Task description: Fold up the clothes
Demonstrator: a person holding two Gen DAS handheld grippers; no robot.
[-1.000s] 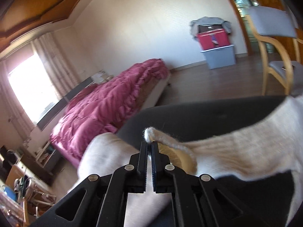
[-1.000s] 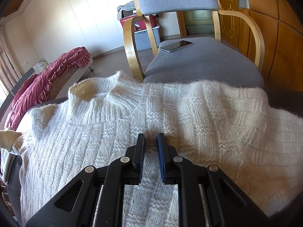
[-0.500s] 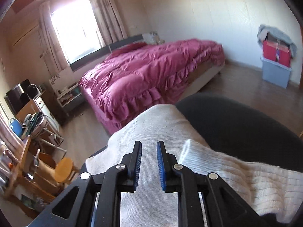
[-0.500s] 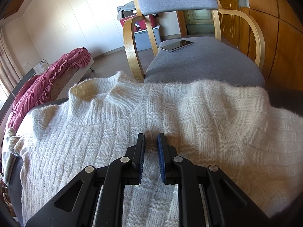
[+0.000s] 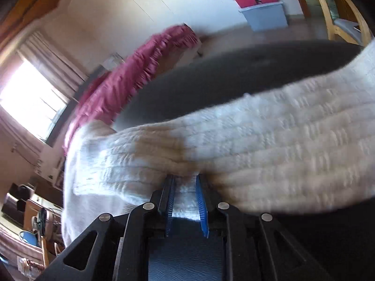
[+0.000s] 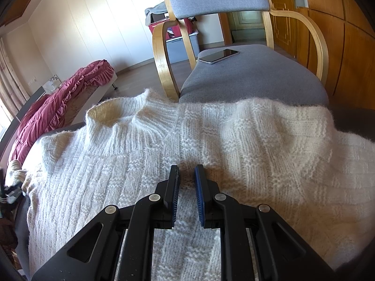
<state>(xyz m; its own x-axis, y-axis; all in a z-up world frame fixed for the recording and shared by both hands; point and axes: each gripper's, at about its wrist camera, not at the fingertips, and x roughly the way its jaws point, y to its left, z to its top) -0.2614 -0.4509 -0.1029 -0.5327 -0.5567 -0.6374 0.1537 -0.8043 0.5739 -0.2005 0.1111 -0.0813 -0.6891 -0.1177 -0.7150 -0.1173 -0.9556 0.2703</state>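
Both wrist views look down, close over the sweater (image 6: 211, 140); left seems blurred.

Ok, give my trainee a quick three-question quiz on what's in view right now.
1. What lies on the grey chair seat? A) phone B) book C) mug
2. True or false: the bedspread is blue.
3. Which garment lies under the right gripper?

Key: 1 A. 2 False, it is magenta. 3 The white knit sweater, spread out with its collar showing.
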